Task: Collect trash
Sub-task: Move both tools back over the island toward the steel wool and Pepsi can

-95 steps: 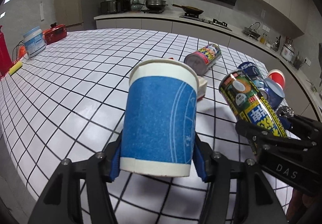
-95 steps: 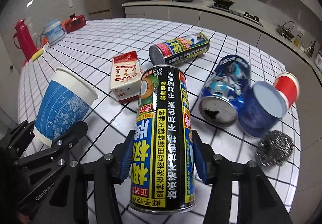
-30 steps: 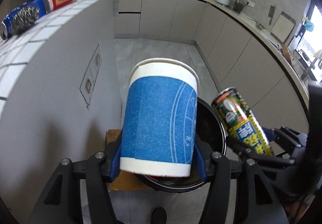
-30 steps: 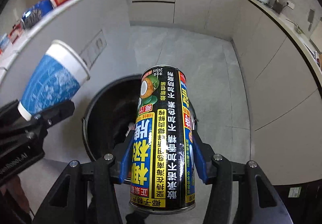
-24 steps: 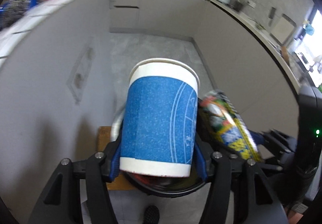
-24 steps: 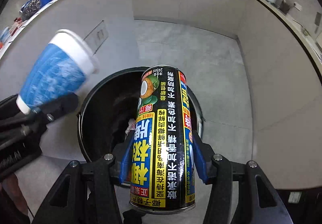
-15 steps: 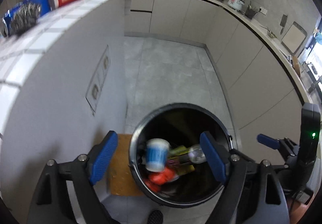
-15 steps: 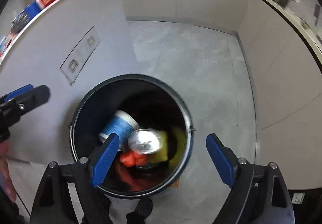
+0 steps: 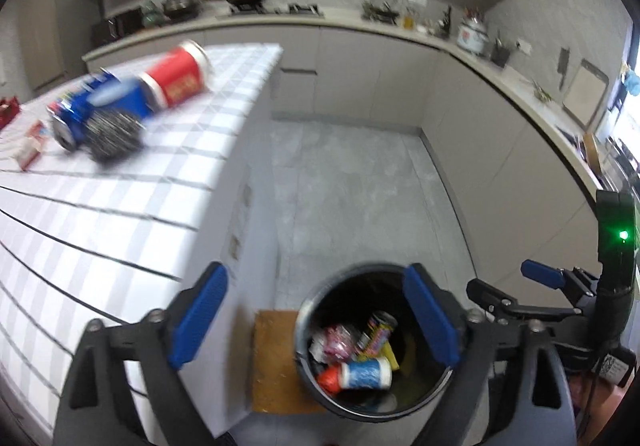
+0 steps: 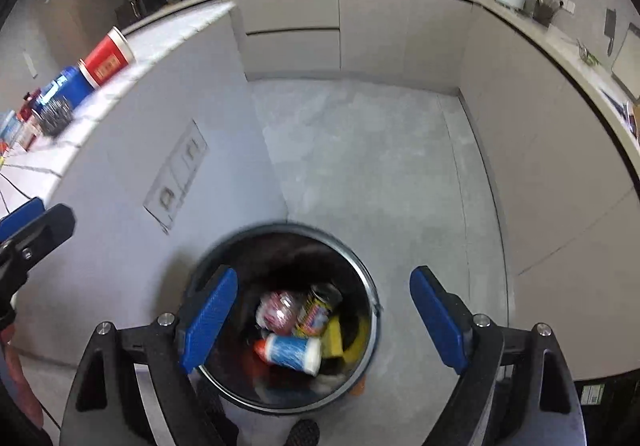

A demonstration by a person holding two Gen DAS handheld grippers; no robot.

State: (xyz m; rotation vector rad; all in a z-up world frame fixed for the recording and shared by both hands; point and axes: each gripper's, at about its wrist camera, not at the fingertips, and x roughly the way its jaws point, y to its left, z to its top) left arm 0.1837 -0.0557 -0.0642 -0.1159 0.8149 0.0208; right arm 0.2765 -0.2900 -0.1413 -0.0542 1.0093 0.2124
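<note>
A black round trash bin point(image 9: 308, 374) stands on the floor beside the tiled counter; it also shows in the right wrist view point(image 10: 370, 310). Inside lie the blue paper cup point(image 9: 366, 374), also in the right wrist view point(image 10: 294, 353), and the green-yellow can point(image 9: 378, 330), also in the right wrist view point(image 10: 318, 310), among other trash. My left gripper point(image 9: 316, 320) is open and empty above the bin. My right gripper point(image 10: 324, 320) is open and empty above the bin. On the counter lie a red cup point(image 9: 178, 79), a blue can point(image 9: 96, 105) and a steel scourer point(image 9: 114, 137).
The white tiled counter point(image 9: 100, 205) lies to the left, its edge next to the bin. A brown mat point(image 9: 276, 362) lies beside the bin. Grey floor point(image 10: 360, 149) and grey cabinets point(image 10: 540, 149) surround it. A small carton point(image 9: 30, 145) lies at the far left.
Both grippers opened and let go of the blue cup and the can, which dropped into the bin. Both views have since lifted and turned back toward the counter.
</note>
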